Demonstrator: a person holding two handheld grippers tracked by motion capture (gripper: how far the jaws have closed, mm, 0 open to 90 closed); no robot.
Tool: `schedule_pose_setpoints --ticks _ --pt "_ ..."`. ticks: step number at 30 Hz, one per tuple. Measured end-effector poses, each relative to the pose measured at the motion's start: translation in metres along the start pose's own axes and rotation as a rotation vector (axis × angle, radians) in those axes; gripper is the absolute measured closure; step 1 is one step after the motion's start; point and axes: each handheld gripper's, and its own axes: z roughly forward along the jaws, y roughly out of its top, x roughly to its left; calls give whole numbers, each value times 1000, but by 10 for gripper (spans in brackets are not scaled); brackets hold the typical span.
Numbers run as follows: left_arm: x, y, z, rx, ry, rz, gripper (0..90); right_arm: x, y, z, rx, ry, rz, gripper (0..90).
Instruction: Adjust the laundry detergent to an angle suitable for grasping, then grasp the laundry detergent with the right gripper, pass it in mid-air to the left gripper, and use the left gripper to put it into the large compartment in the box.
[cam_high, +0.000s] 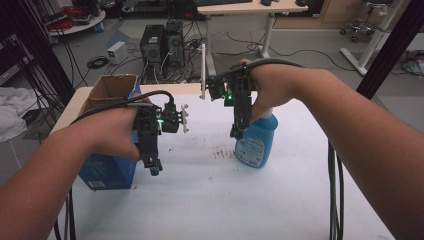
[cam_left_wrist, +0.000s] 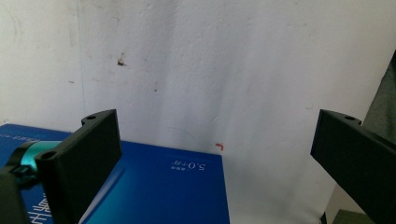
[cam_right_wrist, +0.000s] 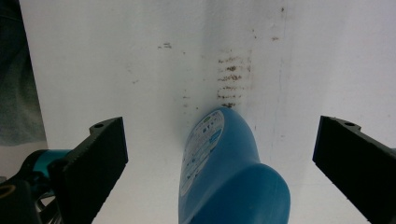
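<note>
A blue spray bottle (cam_high: 256, 142) stands on the white table (cam_high: 210, 200), right of centre. My right gripper (cam_high: 236, 133) points down just left of its neck, held in the person's hand. In the right gripper view the right gripper (cam_right_wrist: 219, 122) is open wide, with the bottle (cam_right_wrist: 233, 186) lying between and below its jaws, untouched. A blue box (cam_high: 107, 172) with an open cardboard top stands at the table's left edge. My left gripper (cam_high: 153, 169) hangs at its right side. In the left gripper view the left gripper (cam_left_wrist: 217, 120) is open over the box's blue face (cam_left_wrist: 163, 186), holding nothing.
Brown smudges (cam_high: 220, 152) mark the table just left of the bottle. A thin white upright piece (cam_high: 202, 75) stands at the table's far edge. Computer towers (cam_high: 161, 45), cables and a desk (cam_high: 245, 9) are on the floor beyond. Black cables hang off both table sides.
</note>
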Motion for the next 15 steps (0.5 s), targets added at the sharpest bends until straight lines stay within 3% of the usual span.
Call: schedule_pose_setpoints --ticks 7,9,15 --pt "-1 0 0 -3 -1 4 18 2 1 1 14 3 4 22" --pt "-2 -1 -1 -4 4 0 17 -1 0 2 -1 -1 -14 22" --pt "-3 -2 2 1 -1 15 18 0 0 5 10 6 14 22"
